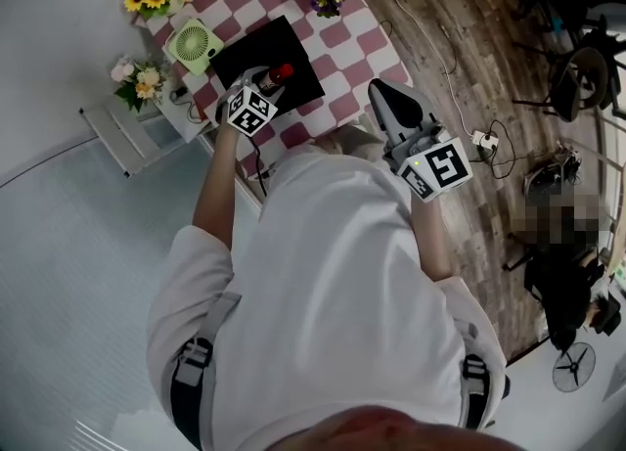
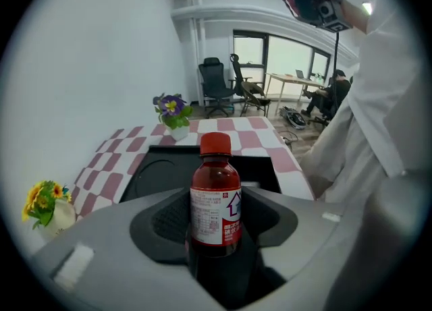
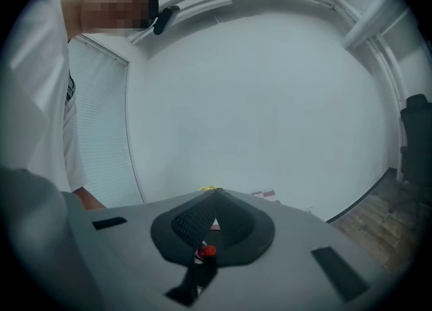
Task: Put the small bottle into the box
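Your left hand-held gripper [image 2: 216, 220] is clamped on the small bottle [image 2: 216, 195]. The bottle stands upright between its jaws, red cap up, over the near part of the black box [image 2: 156, 173] on the checkered table [image 1: 344, 36]. Your right hand-held gripper [image 1: 385, 97] hangs by the table's edge, jaws pressed together.

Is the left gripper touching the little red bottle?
Touching. The left gripper view shows the bottle squeezed tight between the jaws of the left gripper.

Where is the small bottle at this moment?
In the left gripper view the bottle stands upright between the fingers of the left gripper, over the near edge of the black box on the checked table.
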A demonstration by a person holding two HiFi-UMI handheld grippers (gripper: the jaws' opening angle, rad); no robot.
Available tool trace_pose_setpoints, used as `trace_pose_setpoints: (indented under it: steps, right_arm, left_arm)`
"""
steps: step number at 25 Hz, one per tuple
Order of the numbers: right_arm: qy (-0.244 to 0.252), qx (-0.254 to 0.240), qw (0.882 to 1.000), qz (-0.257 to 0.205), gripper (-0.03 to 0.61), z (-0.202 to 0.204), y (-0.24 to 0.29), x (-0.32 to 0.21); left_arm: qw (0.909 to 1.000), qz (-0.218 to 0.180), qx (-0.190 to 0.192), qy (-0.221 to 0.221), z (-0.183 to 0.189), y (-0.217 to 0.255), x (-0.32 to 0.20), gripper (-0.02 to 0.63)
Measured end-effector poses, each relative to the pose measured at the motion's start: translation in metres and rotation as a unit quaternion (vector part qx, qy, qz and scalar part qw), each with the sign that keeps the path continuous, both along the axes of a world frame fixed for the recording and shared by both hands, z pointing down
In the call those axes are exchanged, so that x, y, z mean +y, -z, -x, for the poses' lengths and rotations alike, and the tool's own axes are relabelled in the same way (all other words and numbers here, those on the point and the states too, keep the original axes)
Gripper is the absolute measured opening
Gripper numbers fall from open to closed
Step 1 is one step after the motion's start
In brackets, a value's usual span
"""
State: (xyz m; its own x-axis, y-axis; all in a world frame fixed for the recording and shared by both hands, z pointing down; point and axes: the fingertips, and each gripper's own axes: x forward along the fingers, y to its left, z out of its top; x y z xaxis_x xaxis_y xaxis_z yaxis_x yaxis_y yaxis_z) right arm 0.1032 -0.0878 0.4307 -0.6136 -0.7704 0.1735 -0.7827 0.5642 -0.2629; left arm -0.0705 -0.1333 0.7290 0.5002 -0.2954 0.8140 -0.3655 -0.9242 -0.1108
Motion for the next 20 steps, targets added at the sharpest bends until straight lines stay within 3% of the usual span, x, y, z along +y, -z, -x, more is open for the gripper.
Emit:
trace_pose_setpoints:
  steps: [6,20]
  right_arm:
    - [-0.023,0.006,1.000,0.001,0.002,-0.009,-0.003,0.012]
    - [-0.068,-0.002,0.998,0.005,0.002,-0.032,-0.005,0.034]
  left_arm:
    - [0.9957,0.036,-0.064,-0.057,-0.011,-0.038,0.015,0.221]
    - [0.9821,0.073,-0.139,-0.105,-0.011,-0.074,0.036,0.221]
